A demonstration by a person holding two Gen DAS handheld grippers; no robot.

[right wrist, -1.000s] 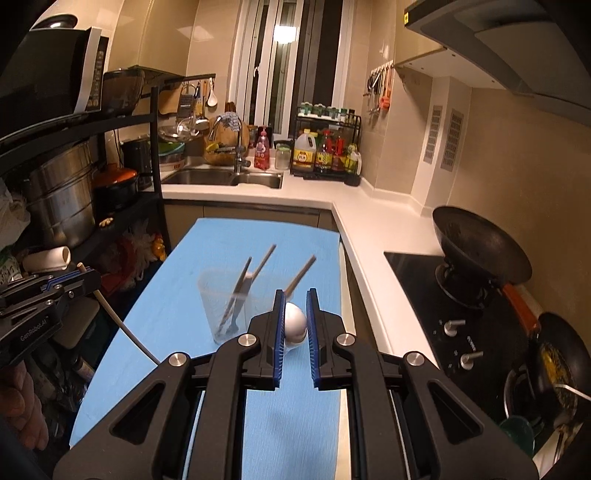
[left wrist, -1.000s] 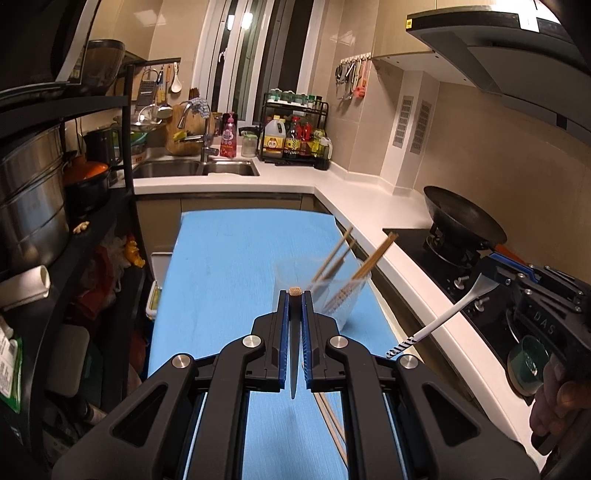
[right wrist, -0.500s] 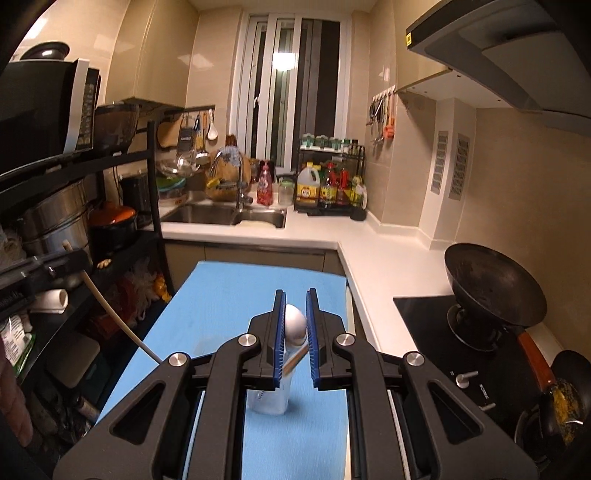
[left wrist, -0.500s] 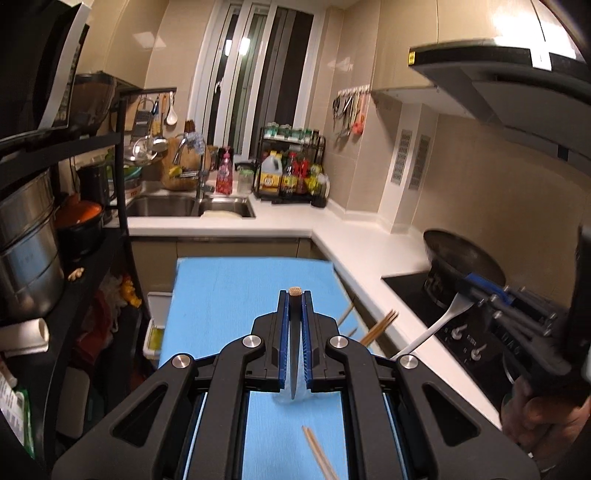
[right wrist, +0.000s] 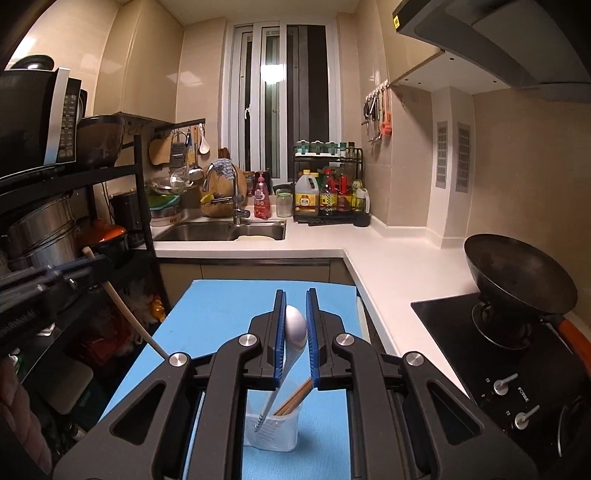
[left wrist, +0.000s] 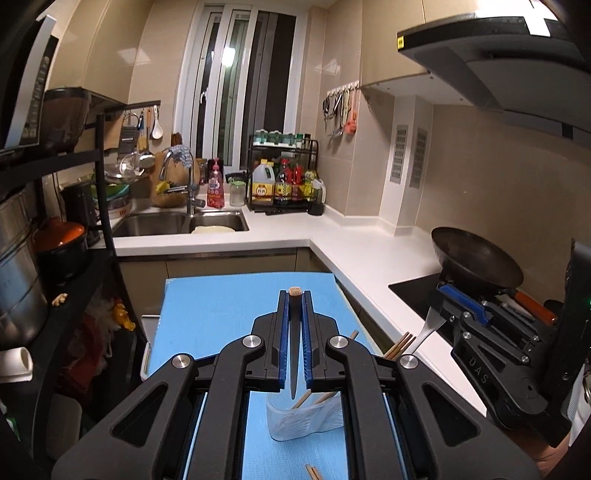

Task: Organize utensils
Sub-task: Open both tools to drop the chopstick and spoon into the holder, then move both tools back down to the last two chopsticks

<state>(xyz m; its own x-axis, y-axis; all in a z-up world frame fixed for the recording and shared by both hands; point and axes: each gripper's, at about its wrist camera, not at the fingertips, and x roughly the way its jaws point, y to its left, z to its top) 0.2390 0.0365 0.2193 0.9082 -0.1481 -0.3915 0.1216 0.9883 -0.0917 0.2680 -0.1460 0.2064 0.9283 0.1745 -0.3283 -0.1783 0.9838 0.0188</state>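
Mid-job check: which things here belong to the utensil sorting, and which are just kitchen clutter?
Job: left gripper clamping a chopstick; right gripper clamping a white spoon; clear cup holding chopsticks; loose chopsticks on the blue mat.

Clutter: wok, sink, bottle rack.

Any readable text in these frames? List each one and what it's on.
"DAS": side of the right tongs, left wrist view.
"FOTILE", faint, so not certain: stove front, by the knobs.
Too small or blurred to read: oil jug label, microwave panel, yellow sticker on the hood, lettering on the left tongs.
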